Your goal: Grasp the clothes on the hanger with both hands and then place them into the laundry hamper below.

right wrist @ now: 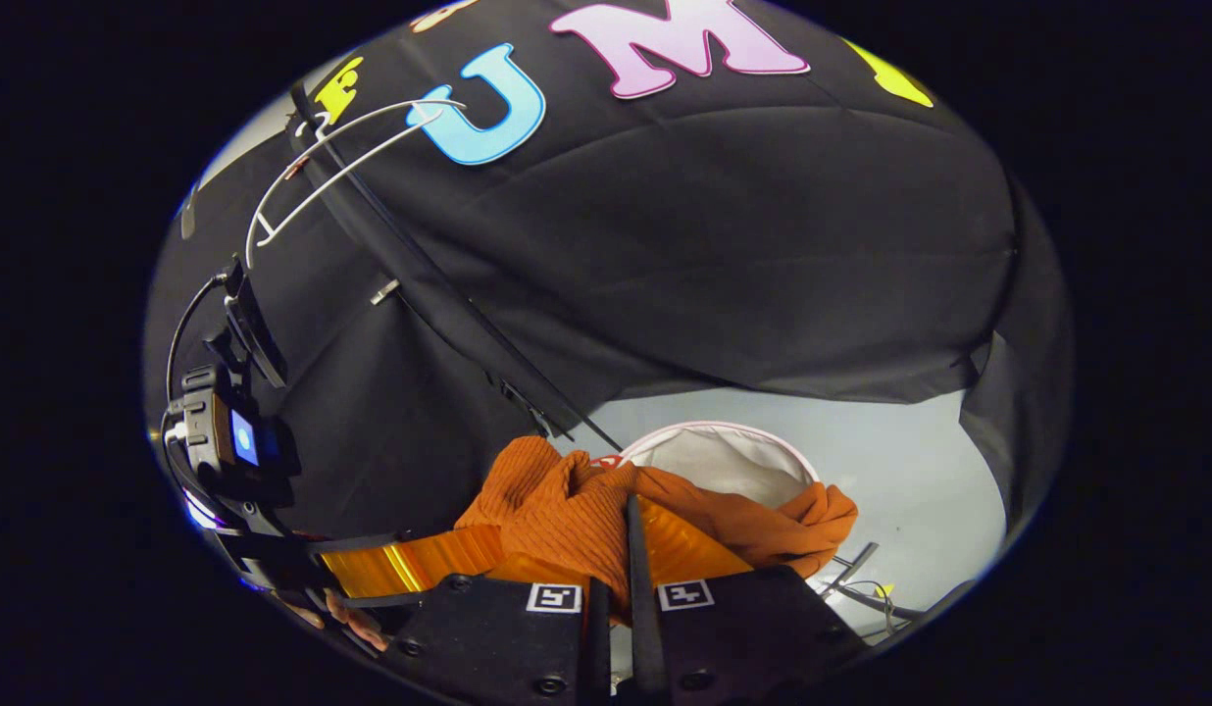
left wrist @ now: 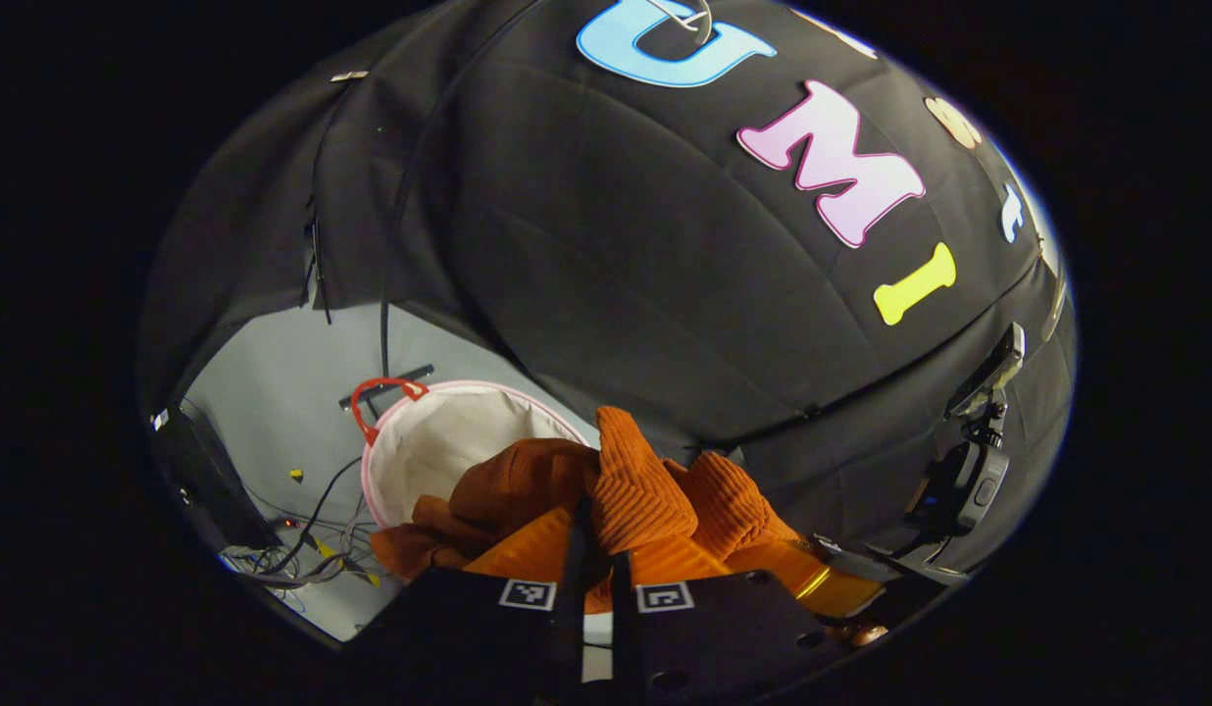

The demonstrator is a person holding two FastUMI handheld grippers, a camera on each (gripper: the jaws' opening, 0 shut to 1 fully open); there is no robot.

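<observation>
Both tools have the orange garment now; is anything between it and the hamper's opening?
Nothing visible. The orange garment hangs just above the white laundry hamper, whose open mouth looks unobstructed; part of it is hidden behind the cloth.

Ribbed orange garment (left wrist: 635, 480), pink-rimmed white hamper (left wrist: 439, 441)

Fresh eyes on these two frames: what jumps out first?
The orange garment, bunched and clamped in the jaws of both grippers, left and right, low in each view. Just beyond it sits the white hamper, open on the grey floor, the cloth hanging over its near rim. Up on the wall in the right gripper view, the white hanger hangs bare.
</observation>
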